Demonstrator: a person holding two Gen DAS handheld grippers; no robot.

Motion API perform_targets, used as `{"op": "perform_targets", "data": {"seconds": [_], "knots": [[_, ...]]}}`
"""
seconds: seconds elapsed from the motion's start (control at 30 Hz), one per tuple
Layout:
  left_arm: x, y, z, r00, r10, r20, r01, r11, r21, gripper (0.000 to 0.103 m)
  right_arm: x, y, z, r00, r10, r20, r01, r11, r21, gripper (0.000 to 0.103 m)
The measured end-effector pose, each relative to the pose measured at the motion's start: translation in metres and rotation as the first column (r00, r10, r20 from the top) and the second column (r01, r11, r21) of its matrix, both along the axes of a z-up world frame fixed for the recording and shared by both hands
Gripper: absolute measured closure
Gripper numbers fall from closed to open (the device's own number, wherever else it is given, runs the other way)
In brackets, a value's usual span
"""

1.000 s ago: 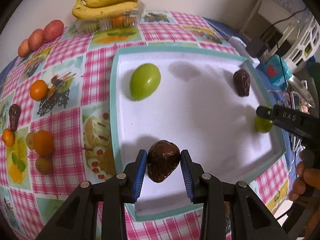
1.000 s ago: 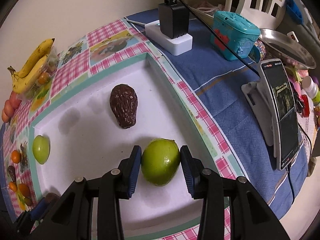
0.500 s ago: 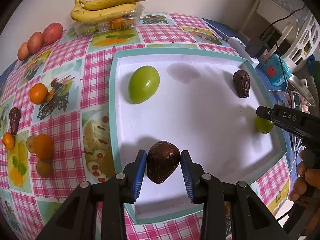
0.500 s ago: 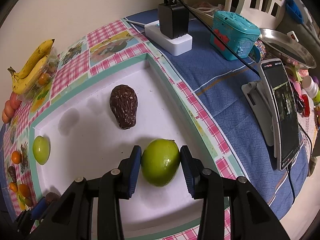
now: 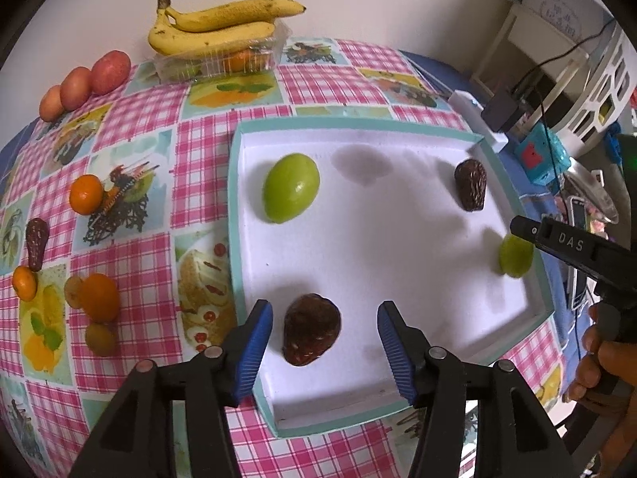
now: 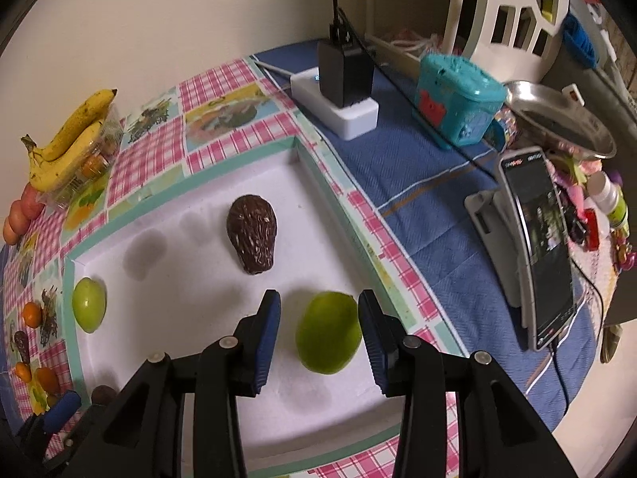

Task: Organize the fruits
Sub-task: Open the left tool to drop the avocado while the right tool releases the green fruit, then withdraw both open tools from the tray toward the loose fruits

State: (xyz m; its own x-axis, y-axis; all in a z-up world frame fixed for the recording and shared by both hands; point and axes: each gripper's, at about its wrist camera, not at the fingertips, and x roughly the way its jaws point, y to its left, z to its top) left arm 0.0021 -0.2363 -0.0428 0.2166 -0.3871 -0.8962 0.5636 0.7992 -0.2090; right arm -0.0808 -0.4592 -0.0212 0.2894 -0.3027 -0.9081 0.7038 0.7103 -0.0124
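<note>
Left gripper (image 5: 324, 352) fingers spread, brown fruit (image 5: 311, 330) loose between, lower centre of white tray (image 5: 398, 388). Right gripper (image 6: 318, 334) fingers parted too; green fruit (image 6: 328, 332) touching the right finger only, low centre of frame. Brown one probably light, rough-skinned, decent grip across widest part. Green one likely firm, smooth, could roll; pinch at mid-girth. Readable text: "DAS" on right gripper's finger, right edge of left view.
</note>
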Motion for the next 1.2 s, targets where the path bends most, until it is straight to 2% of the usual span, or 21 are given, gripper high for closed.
{"op": "perform_targets", "data": {"seconds": [0.2, 0.33, 0.6, 0.8, 1.0, 1.2], "knots": [[0.013, 0.018, 0.012, 0.998, 0.064, -0.006, -0.064, 0.997, -0.032, 0.044, 0.001, 0.007, 0.005, 1.000, 0.013, -0.007, -0.013, 1.000, -0.016, 0.061], [0.029, 0.040, 0.020, 0.989, 0.148, 0.002, -0.148, 0.988, -0.034, 0.043, 0.005, 0.016, 0.005, 0.999, 0.039, -0.015, -0.039, 0.999, -0.022, 0.061], [0.064, 0.098, 0.022, 0.948, 0.319, 0.011, -0.319, 0.948, -0.016, 0.042, 0.022, 0.047, 0.006, 0.991, 0.133, -0.014, -0.133, 0.991, -0.022, 0.061], [0.081, 0.137, 0.030, 0.911, 0.411, 0.037, -0.410, 0.912, -0.021, 0.041, 0.035, 0.072, 0.010, 0.980, 0.201, -0.009, -0.201, 0.979, -0.029, 0.061], [0.087, 0.156, 0.034, 0.891, 0.452, 0.038, -0.451, 0.892, -0.030, 0.040, 0.042, 0.086, 0.011, 0.972, 0.236, -0.011, -0.236, 0.971, -0.031, 0.061], [0.087, 0.154, 0.030, 0.895, 0.445, 0.030, -0.445, 0.896, -0.017, 0.038, 0.046, 0.090, 0.007, 0.969, 0.247, -0.022, -0.248, 0.969, -0.020, 0.061]]}}
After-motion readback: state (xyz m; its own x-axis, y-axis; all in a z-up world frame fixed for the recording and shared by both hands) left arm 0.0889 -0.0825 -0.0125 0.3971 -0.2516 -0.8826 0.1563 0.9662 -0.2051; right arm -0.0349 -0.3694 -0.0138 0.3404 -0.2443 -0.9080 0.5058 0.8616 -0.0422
